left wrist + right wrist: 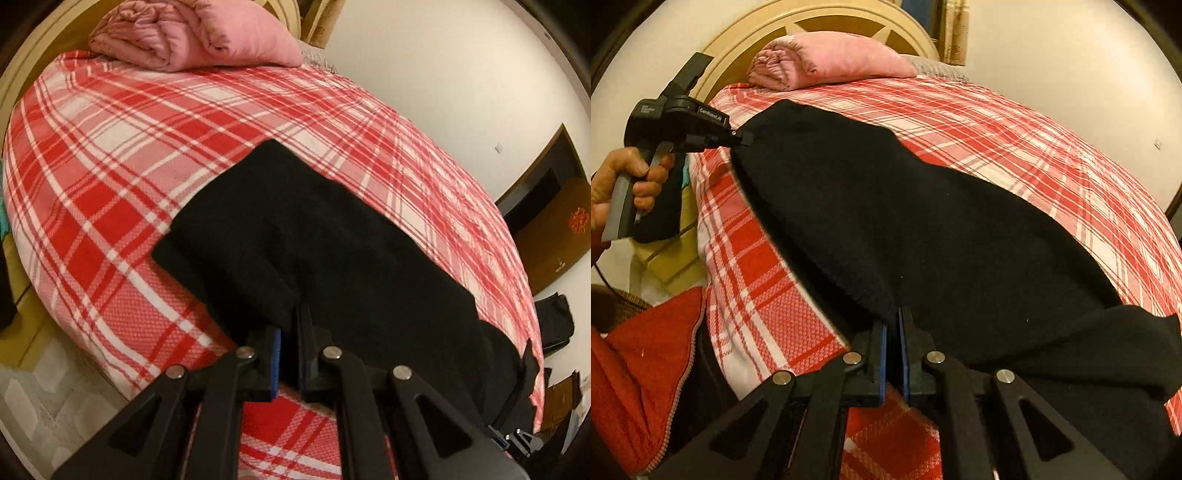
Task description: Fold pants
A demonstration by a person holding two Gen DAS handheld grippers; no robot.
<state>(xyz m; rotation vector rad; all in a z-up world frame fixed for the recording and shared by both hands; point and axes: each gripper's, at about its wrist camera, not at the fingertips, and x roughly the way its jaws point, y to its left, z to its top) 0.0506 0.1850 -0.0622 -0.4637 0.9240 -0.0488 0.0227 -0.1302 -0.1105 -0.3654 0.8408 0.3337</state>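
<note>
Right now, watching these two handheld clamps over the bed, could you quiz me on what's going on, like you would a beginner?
1. True or false: both grippers are clamped on the black pants.
2. What lies at the head of the bed: A) a folded pink quilt, B) a laptop, C) a blue towel?
3. What pattern is the bed cover?

Key:
1. True: the left gripper and right gripper each pinch an edge.
2. A, the pink quilt.
3. Red and white plaid.

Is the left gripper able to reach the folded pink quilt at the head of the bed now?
Probably not as things stand: the left gripper is shut on the edge of the black pants, and the folded pink quilt lies across the red plaid bedcover.
</note>
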